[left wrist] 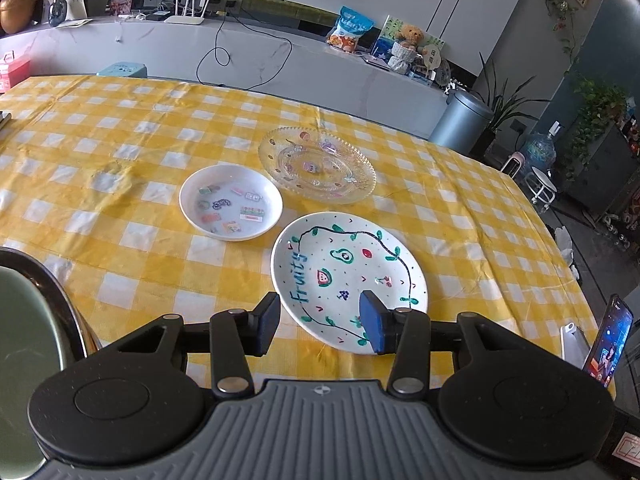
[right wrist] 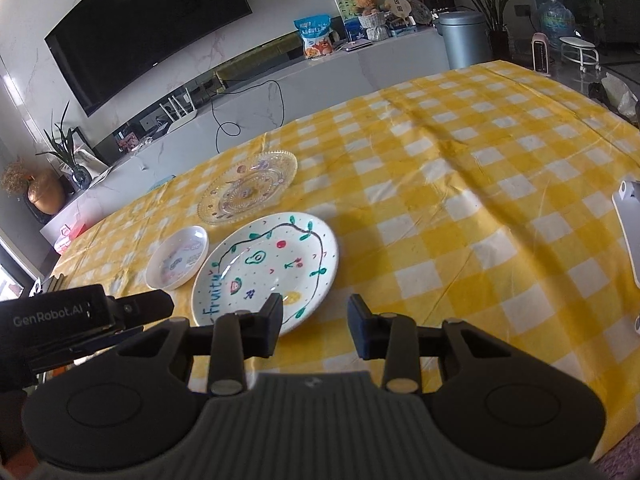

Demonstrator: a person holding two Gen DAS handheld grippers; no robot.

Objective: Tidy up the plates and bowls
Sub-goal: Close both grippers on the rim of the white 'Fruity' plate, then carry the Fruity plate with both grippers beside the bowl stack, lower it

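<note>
A: Where do the left jaws stand?

B: The left gripper hangs over the counter with its jaws spread apart and nothing between them. The painted plate lies just ahead; the near rim sits between the two pads, and the right pad covers part of it from this view. I cannot tell whether either pad touches it.

A: And the other dishes?

B: Beyond the left jaw, the small white dish sits flat on the yellow checked cloth, just beside the painted plate. Farther out, ahead of the gap, lies the glass plate, close to both.

A: The right side?

B: The right gripper also has its jaws apart and empty. The painted plate lies ahead of its left jaw, whose pad overlaps the near rim. The small white dish is farther left, the glass plate beyond both.

A: Anything else?

B: A phone stands upright off to the right of the left jaws.
</note>
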